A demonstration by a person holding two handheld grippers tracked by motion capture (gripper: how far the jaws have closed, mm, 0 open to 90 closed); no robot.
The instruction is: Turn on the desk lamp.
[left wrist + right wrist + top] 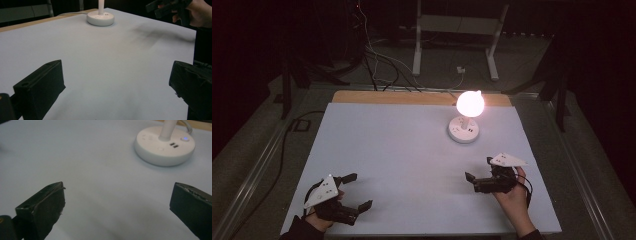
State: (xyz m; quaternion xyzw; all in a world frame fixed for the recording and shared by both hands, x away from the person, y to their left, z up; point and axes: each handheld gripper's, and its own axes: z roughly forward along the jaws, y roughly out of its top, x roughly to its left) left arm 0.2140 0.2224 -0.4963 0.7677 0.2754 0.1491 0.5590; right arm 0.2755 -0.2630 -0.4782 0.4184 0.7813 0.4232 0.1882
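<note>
A white desk lamp stands at the far right of the white table [397, 150]. Its head [470, 103] glows brightly above a round base [463, 131]. The base [165, 146] carries two USB ports and a small blue-lit button [185, 138]. My left gripper [362, 190] rests near the front left corner, open and holding nothing. The lamp base [100, 18] lies far ahead of its wide-apart jaws. My right gripper [478, 168] hovers at the front right, open and empty, a short way in front of the lamp. It also appears in the left gripper view [165, 6].
A wooden strip [412, 97] runs along the table's far edge. The lamp's white cord [456, 82] leads back to a plug on the floor, among dark cables [377, 65]. A white frame's legs [492, 50] stand behind. Metal rails [257, 165] flank the table; the surroundings are dark.
</note>
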